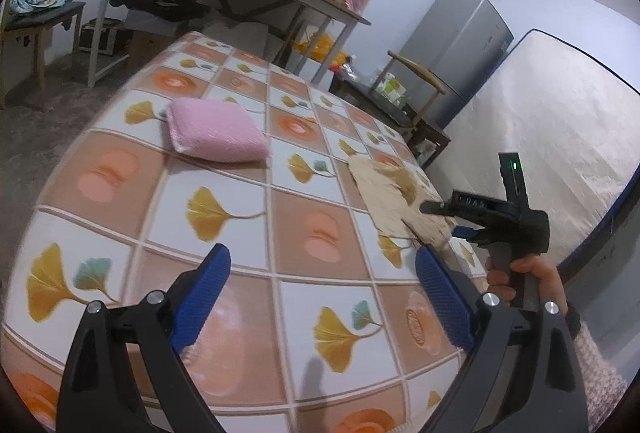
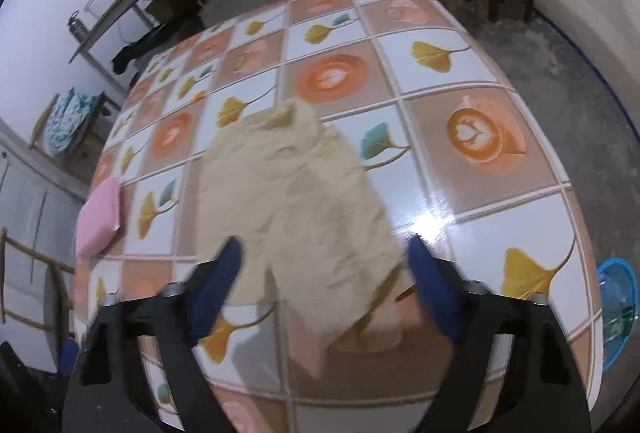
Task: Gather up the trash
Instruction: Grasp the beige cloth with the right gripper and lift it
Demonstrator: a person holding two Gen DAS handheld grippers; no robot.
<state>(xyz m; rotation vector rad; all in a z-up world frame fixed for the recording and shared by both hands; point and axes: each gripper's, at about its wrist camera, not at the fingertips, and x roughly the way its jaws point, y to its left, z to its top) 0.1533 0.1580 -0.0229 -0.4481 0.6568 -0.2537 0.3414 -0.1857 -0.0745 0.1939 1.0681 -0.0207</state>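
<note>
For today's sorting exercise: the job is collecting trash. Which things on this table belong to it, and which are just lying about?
Job:
crumpled beige paper
right gripper, jaws open around the paper
blue bin beside the table, possibly

Lying about:
pink sponge
patterned tablecloth

A table (image 1: pixel 256 217) wears a tiled cloth of ginkgo leaves and coffee cups. On it lie a pink sponge (image 1: pixel 216 131) and, well apart, crumpled beige paper (image 2: pixel 296 193).

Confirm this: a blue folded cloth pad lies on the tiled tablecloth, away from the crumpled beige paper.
Wrong colour. The folded cloth pad is pink, not blue, as the left wrist view shows. It does lie on the tiled tablecloth, away from the crumpled beige paper.
</note>
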